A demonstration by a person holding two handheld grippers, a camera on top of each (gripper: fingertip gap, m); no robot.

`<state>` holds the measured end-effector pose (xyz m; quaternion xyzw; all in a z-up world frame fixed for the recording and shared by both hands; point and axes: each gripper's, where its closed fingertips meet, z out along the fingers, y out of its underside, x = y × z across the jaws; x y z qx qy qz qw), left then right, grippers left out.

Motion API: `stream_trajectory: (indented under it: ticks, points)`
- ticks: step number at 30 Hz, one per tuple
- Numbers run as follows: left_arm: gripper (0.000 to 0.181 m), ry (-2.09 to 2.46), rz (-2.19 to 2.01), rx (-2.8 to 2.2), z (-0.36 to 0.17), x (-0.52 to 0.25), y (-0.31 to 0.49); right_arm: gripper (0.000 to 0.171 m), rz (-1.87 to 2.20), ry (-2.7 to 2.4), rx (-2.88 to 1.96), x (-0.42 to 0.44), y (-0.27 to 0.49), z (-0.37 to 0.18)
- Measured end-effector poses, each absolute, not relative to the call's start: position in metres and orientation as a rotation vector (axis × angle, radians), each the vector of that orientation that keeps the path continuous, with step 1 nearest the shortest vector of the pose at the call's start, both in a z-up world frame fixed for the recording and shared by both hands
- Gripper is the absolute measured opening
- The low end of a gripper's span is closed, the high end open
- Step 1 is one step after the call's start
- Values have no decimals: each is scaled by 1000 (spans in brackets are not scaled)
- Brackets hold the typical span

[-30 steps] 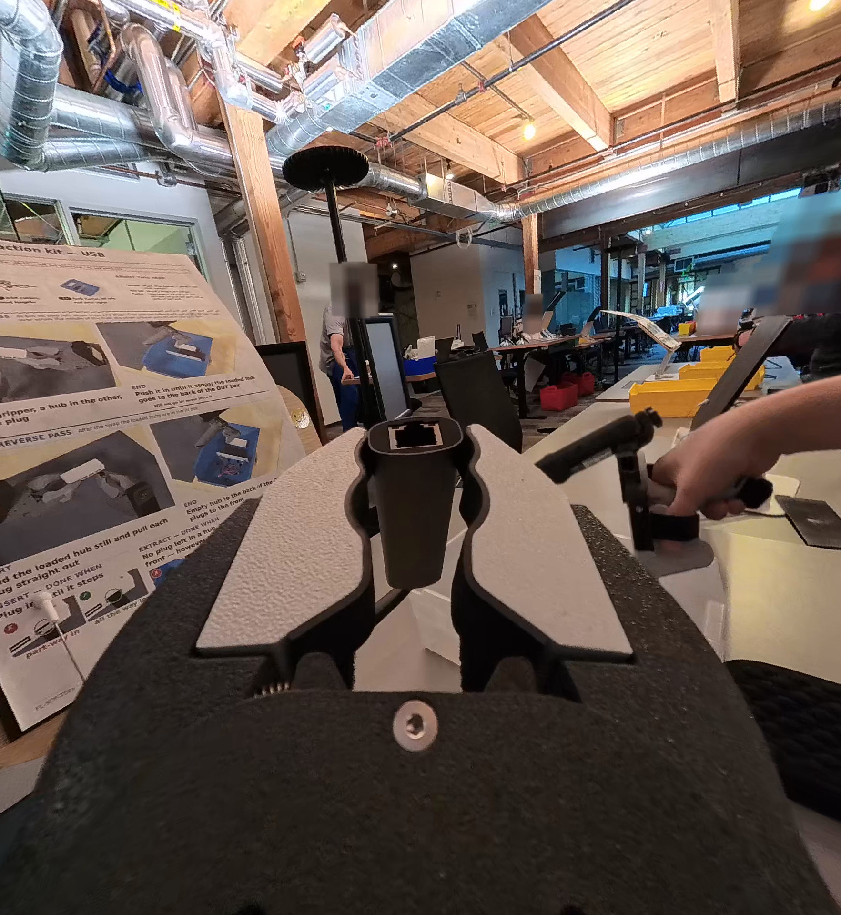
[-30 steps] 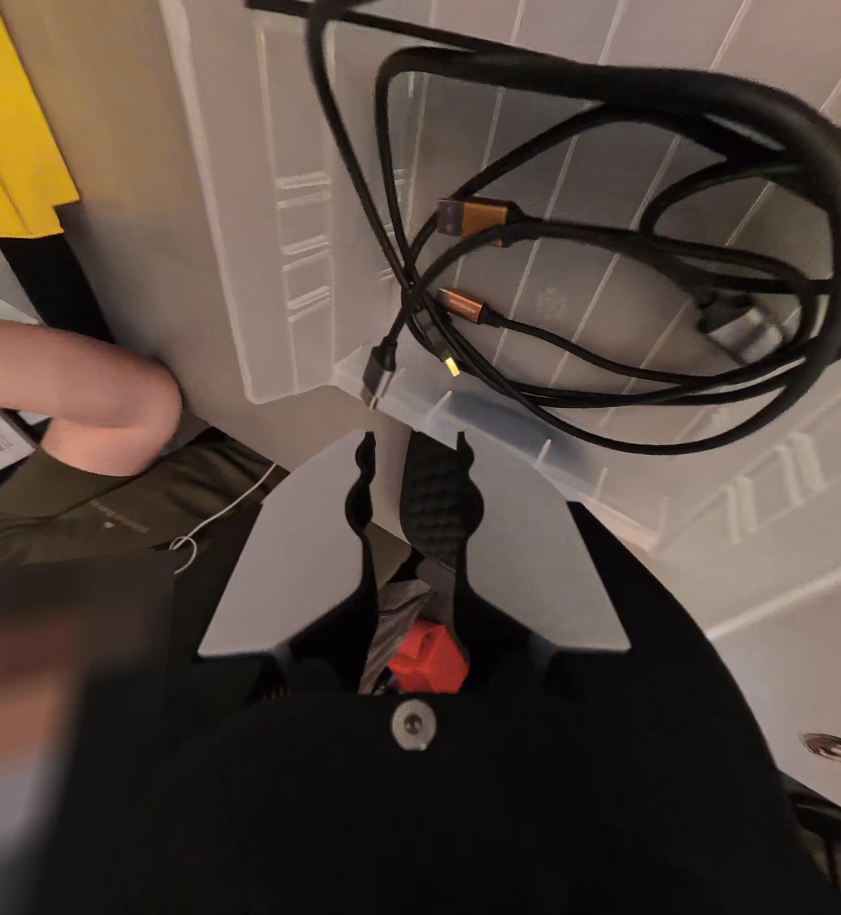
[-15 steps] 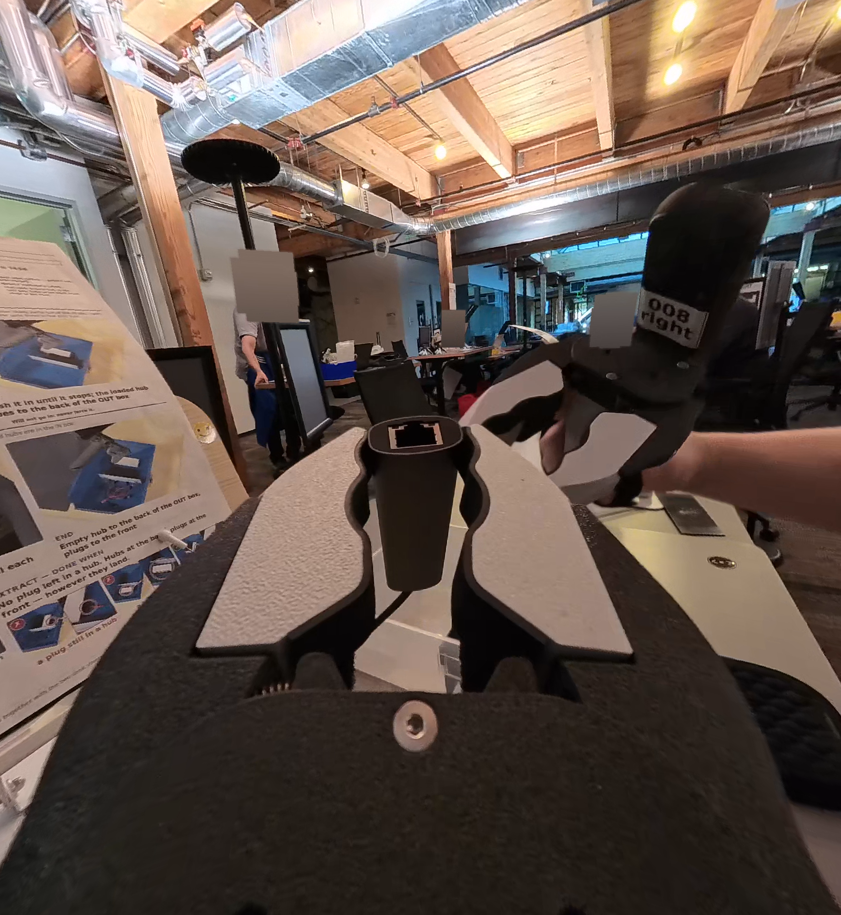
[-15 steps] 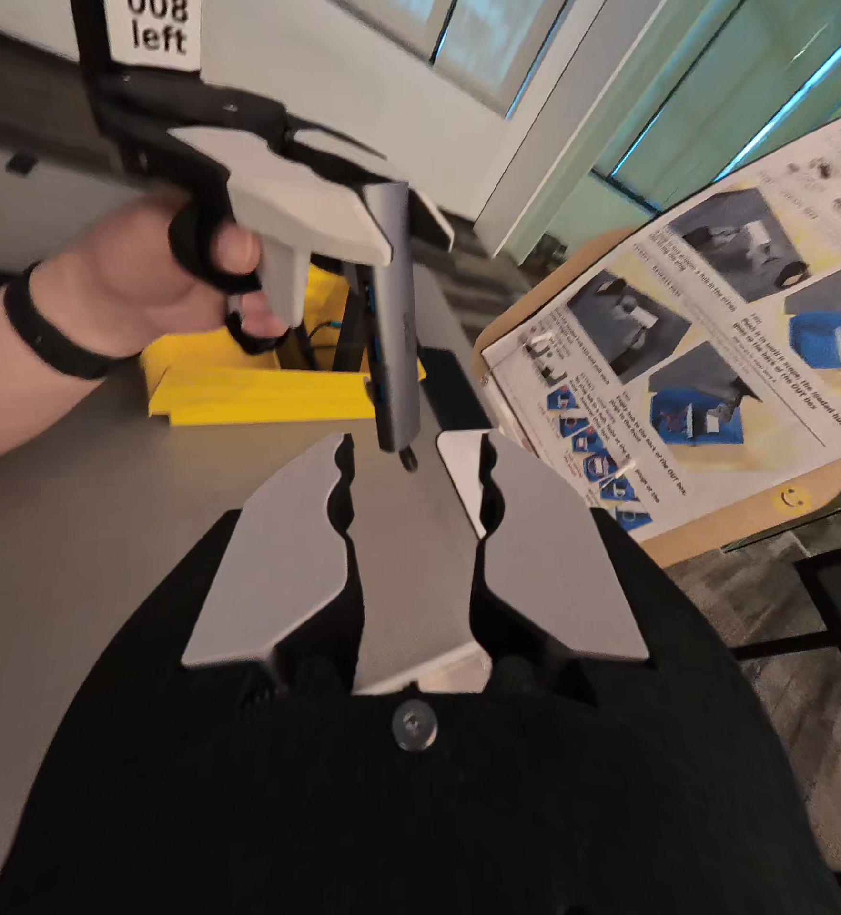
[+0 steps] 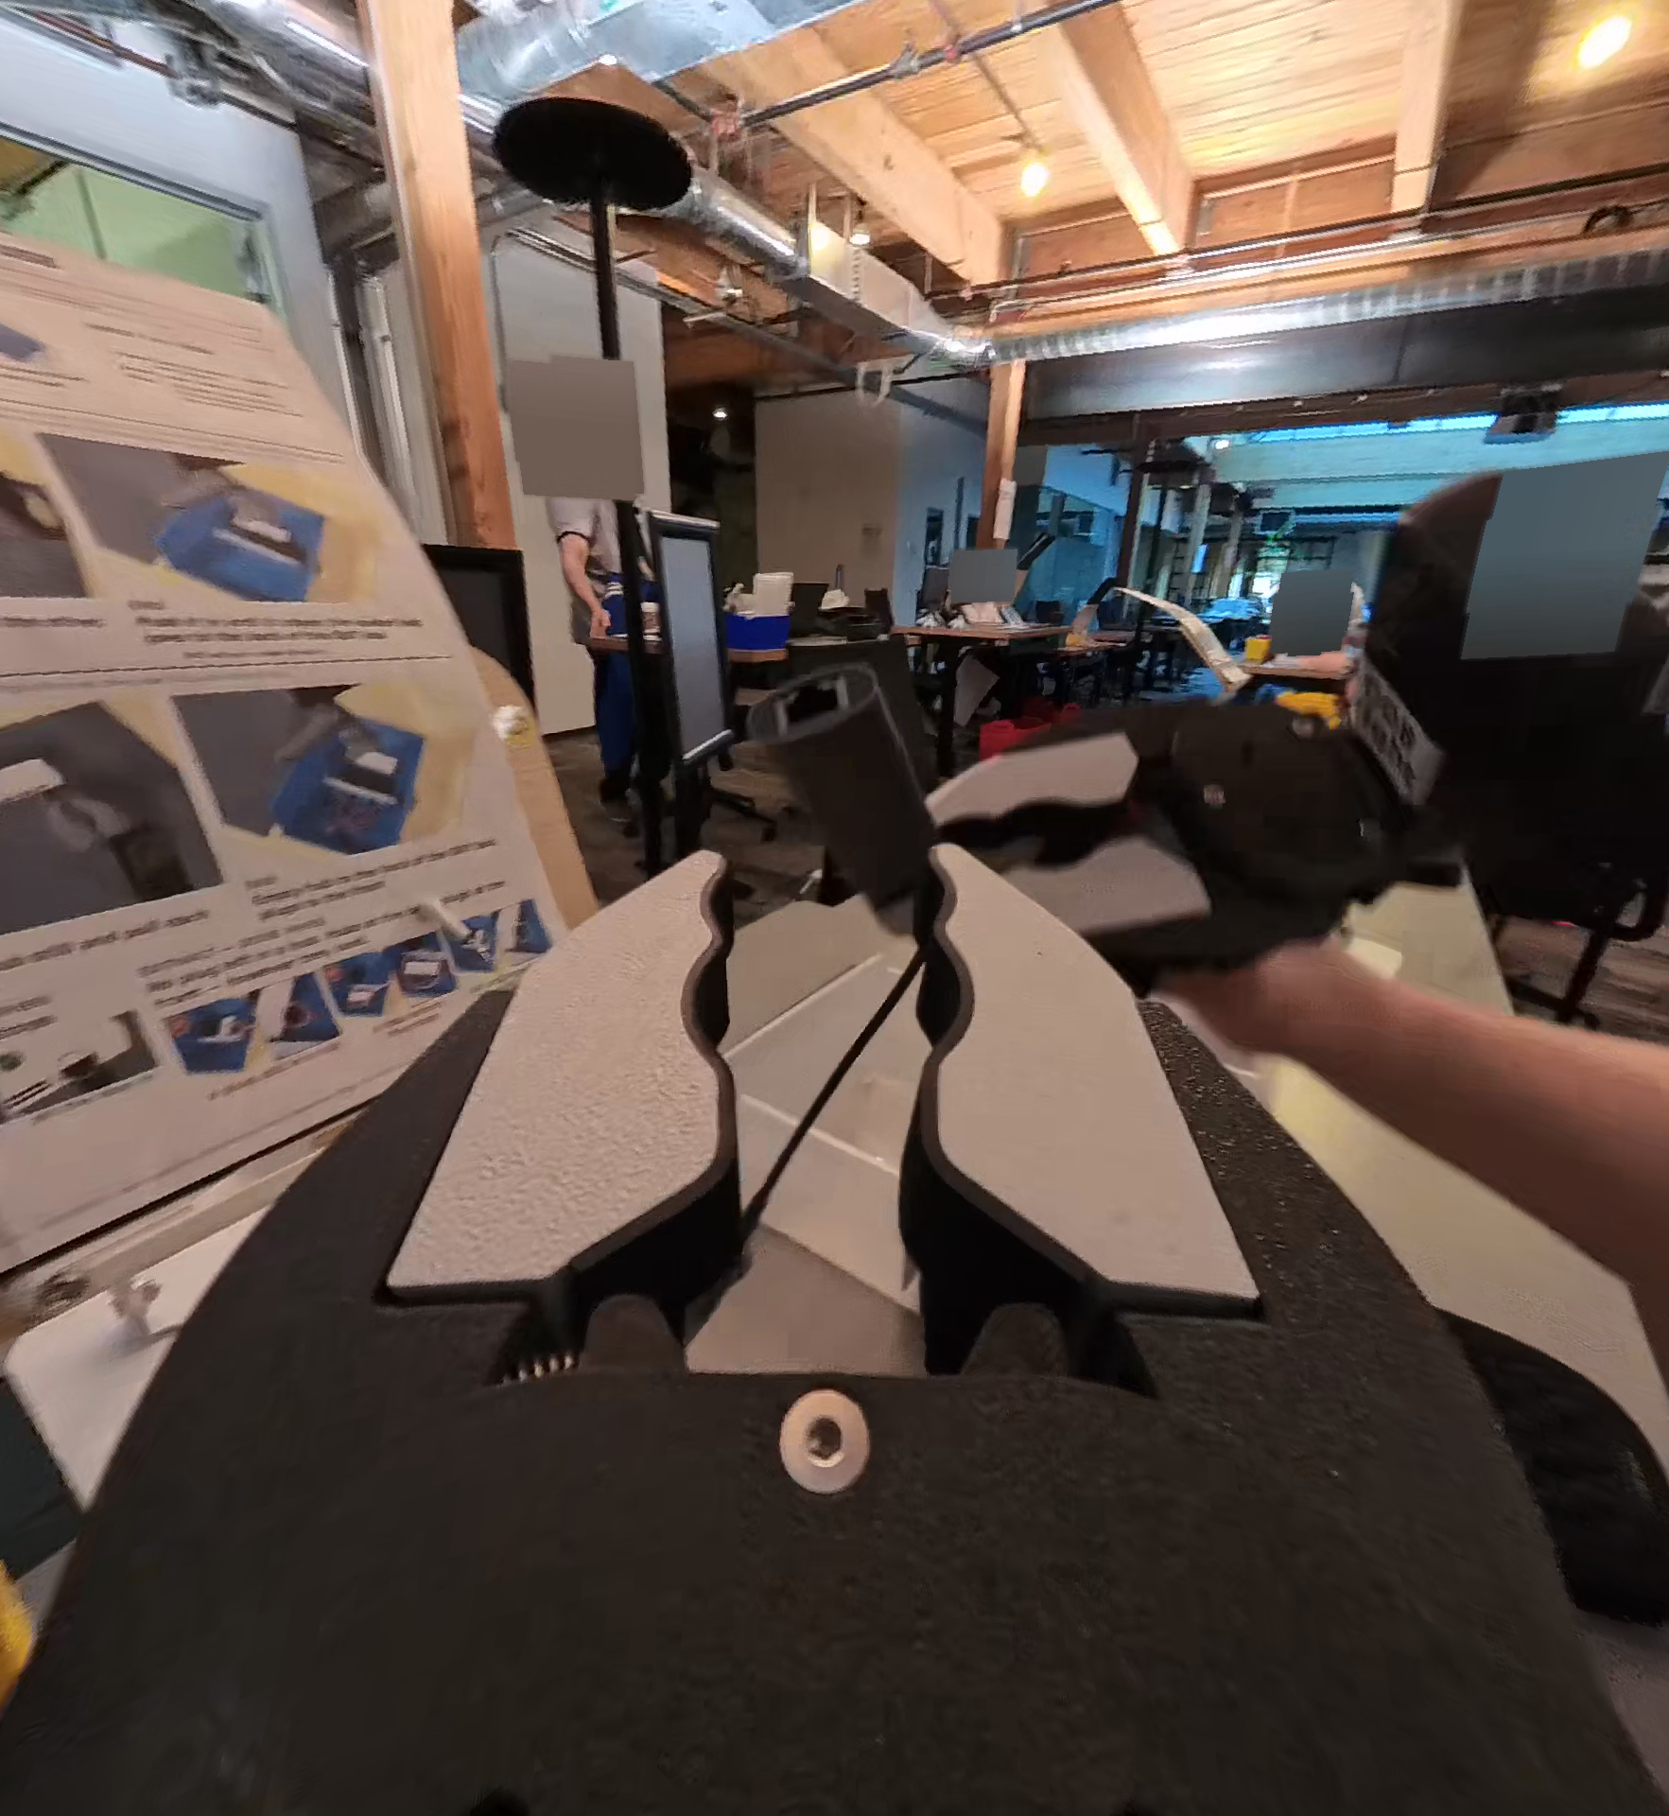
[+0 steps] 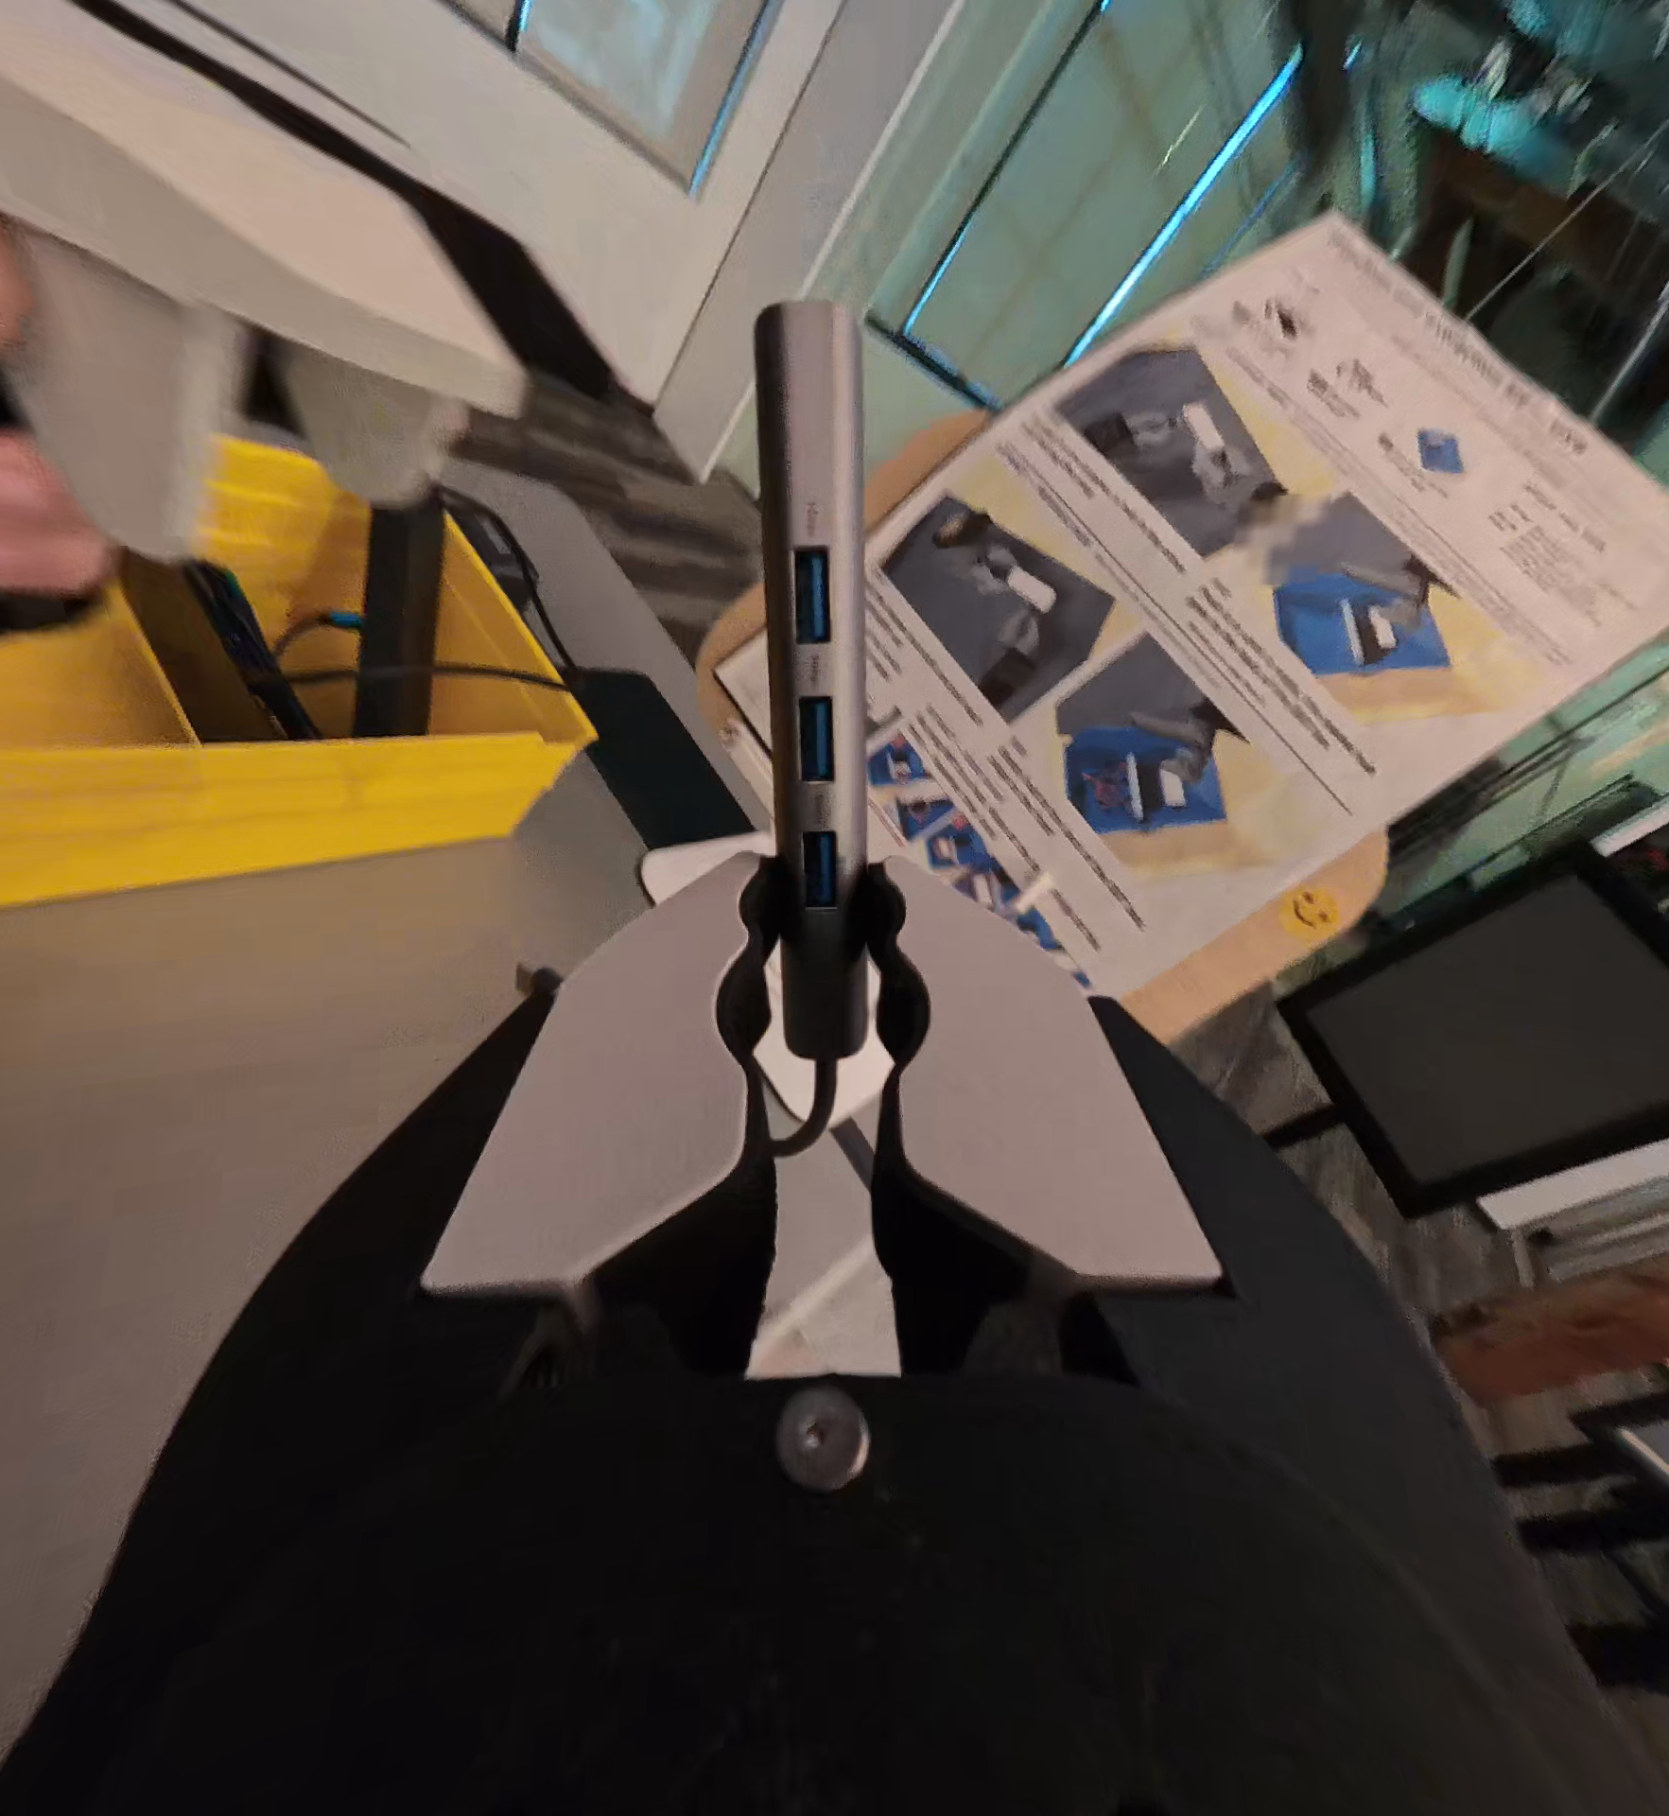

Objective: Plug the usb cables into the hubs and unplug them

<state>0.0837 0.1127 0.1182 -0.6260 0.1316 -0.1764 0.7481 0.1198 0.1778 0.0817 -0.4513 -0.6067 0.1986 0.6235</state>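
Grey metal hub [image 6: 815, 678], rigid and light: we clamp its 6 o'clock cable end in the right gripper [image 6: 818, 909]; left gripper [image 5: 825, 884] stands empty, jaws apart.

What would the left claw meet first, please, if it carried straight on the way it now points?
Probably the grey USB hub, which stands just past the tips of the open left claw, tilted and held by the right claw. Its thin cable runs back between the left fingers. Depth is hard to judge in this wide-angle view.
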Motion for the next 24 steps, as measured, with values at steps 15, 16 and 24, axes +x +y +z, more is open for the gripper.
stream_trajectory:
  ticks: [15,16,24]
  points:
    - [29,314,-417,-1393,113,81,112,18,436,-1998,-1691,223,324,-63]
    - [29,319,-412,-1398,113,82,113,18,405,-2026,-1732,225,330,-76]
    - [29,297,-341,-1430,107,71,116,20,122,-2082,-1827,229,375,-116]
